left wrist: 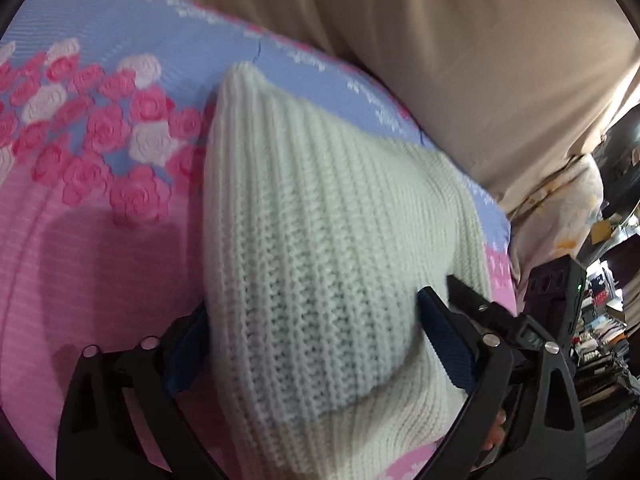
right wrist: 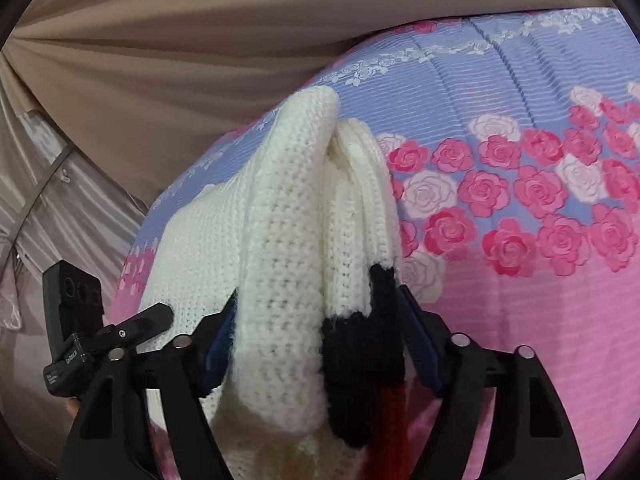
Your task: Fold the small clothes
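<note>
A white knitted garment (left wrist: 316, 248) lies folded on a pink and blue flowered bedspread (left wrist: 92, 240). My left gripper (left wrist: 312, 316) is shut on a thick fold of it, the knit filling the gap between the blue pads. In the right wrist view the same garment (right wrist: 288, 240) shows a black and red trim (right wrist: 360, 360). My right gripper (right wrist: 316, 304) is shut on the bunched layers, trim included. The other gripper (right wrist: 100, 332) shows at the left of that view.
A beige curtain (left wrist: 460, 60) hangs behind the bed. The bedspread's edge (left wrist: 508, 232) drops off at the right, with cluttered shelves (left wrist: 600, 320) beyond. Silky grey fabric (right wrist: 48, 208) hangs at the left of the right wrist view.
</note>
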